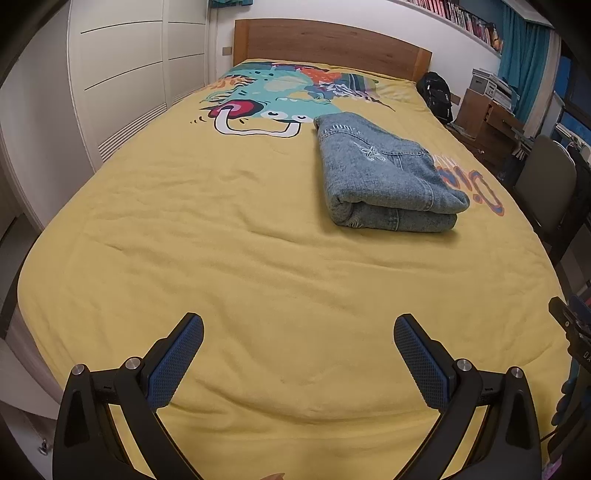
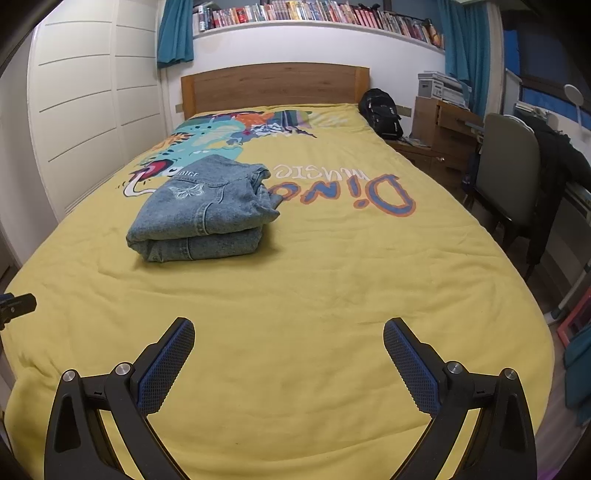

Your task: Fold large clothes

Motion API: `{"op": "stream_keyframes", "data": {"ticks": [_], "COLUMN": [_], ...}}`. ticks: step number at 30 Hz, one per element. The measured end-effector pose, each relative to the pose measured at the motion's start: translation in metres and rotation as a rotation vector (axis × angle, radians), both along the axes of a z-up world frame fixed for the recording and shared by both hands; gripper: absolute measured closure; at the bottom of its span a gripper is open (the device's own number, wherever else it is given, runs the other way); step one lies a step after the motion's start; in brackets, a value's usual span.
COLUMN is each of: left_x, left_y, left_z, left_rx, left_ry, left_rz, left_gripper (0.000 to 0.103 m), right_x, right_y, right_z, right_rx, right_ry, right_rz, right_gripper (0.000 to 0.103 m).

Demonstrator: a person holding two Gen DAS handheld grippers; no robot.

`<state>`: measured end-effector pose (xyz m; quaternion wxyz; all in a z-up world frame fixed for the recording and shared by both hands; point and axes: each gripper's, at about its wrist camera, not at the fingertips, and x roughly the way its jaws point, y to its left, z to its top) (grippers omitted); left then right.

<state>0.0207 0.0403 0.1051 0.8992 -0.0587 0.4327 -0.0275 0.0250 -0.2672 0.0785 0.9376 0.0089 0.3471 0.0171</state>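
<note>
Left tool (image 1: 298,330): fingers spread wide, blue textured pads (image 1: 173,363) facing each other, nothing between them. It hangs above the near end of the bed, aimed down and forward over bare yellow bedspread (image 1: 240,258)

Right tool (image 2: 289,334): likewise spread wide, pads (image 2: 166,365) clear of everything, nothing pinched. Also above the near end of the bed. Part of the other tool's black body shows at the edge of each view: right edge in the left wrist view, left edge in the right wrist view

Denim garment (image 1: 384,177) (image 2: 203,210): folded into a compact, thick rectangle, lying flat on the bedspread about mid-bed, well apart from both tools. Rounded fold edge faces the cameras; two stacked layers visible at that edge. White butterfly embroidery and some lettering on the top face. In the right wrist view it sits left of centre, partly over the printed cartoon, just beside the "Dino music" lettering (image 2: 354,192)

Bedspread: yellow, lightly creased, cartoon print toward the wooden headboard (image 2: 273,86)

Surroundings: white wardrobe doors (image 2: 92,110) on the left; black backpack (image 2: 382,112) beside the headboard; wooden desk (image 2: 443,125) and a chair (image 2: 511,173) on the right; book shelf (image 2: 314,14) above the headboard; teal curtains (image 2: 175,31)
</note>
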Motion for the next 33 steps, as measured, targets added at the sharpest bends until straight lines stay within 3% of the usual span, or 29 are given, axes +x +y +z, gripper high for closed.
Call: {"op": "stream_keyframes", "data": {"ticks": [33], "left_x": [-0.002], "left_y": [-0.007], "left_z": [-0.008], "left_rx": [0.015], "left_ry": [-0.019], "left_rz": [-0.013], "left_gripper": [0.001], "right_x": [0.006], "right_y": [-0.010], "right_z": [-0.016], "right_rx": [0.008], "right_ry": [0.027], "right_rz": [-0.029], "right_gripper": [0.001]}}
